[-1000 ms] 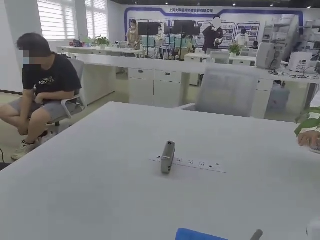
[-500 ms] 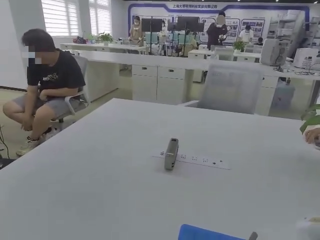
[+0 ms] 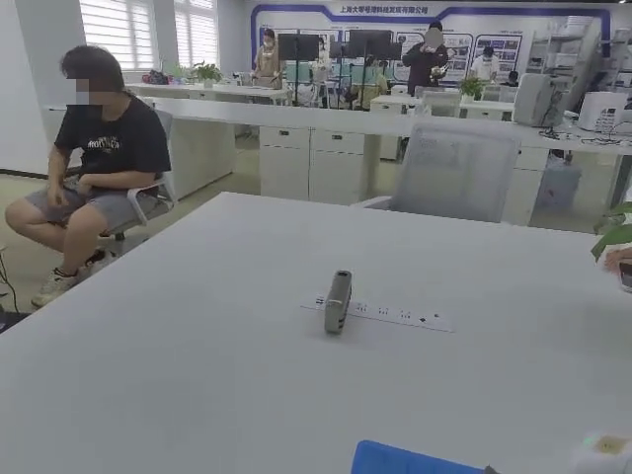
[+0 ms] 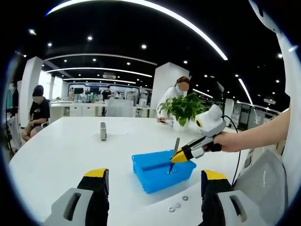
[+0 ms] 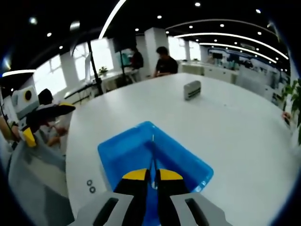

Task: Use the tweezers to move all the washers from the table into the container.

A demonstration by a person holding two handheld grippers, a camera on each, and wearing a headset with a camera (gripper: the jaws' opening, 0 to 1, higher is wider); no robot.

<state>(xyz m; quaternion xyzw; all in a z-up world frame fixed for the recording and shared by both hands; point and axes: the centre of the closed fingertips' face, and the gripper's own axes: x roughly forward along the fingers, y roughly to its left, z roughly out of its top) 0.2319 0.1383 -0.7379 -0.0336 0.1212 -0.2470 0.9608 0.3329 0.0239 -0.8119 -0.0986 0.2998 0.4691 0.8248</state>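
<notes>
Right tool [image 5: 151, 175] — narrow, clamping slim metal tweezers [image 4: 174, 153] — angles down into blue plastic container [image 5: 122, 150]; left tool [image 4: 155, 175], at its 9 o'clock, spread wide.

Right gripper [image 5: 151, 175] rising from the bottom edge, yellow-tipped fingers [image 5: 136, 175] pressed together on the tweezers [image 5: 153, 157]; the thin tips reach into the blue container [image 5: 123, 151] on the white counter [image 5: 225, 127]; two washers [image 5: 91, 186] lie on the counter just beside the container; left gripper [image 5: 46, 121] at the left edge, fingers spread; grey block [image 5: 192, 89] farther off
</notes>
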